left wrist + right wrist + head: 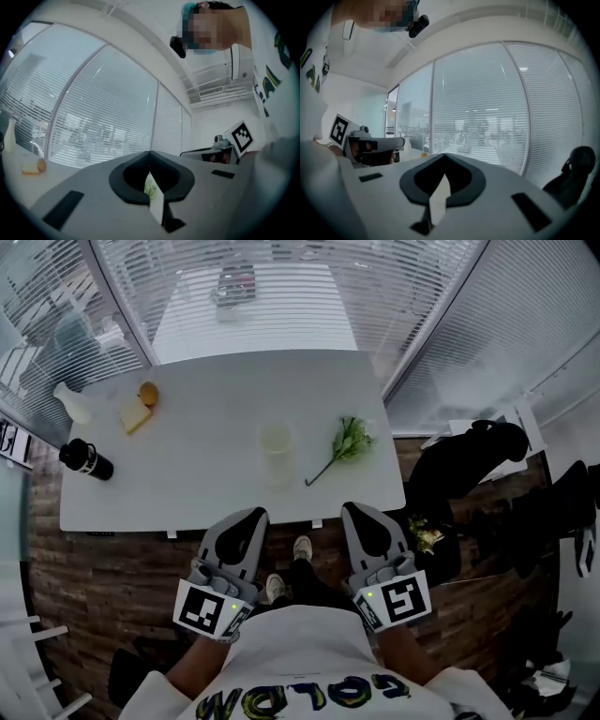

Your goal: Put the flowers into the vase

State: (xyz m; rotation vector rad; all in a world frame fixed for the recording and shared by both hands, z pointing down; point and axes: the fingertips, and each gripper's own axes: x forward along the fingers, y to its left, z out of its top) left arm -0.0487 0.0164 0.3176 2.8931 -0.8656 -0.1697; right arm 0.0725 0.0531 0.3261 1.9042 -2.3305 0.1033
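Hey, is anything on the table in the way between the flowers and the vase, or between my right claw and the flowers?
Nothing visible. Only bare tabletop separates the flowers from the vase. The right claw, shut and empty, sits just short of the table edge, with the same bare surface between it and the flowers.

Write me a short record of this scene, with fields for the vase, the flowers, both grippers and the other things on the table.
vase: upright, near the middle of the white table
flowers: lying on the table, right of the vase, not touching it
left gripper: fingers shut, empty, short of the table's near edge
right gripper: the same
other things: black bottle and white bottle at the left end
task state: flowers not yet in the vase
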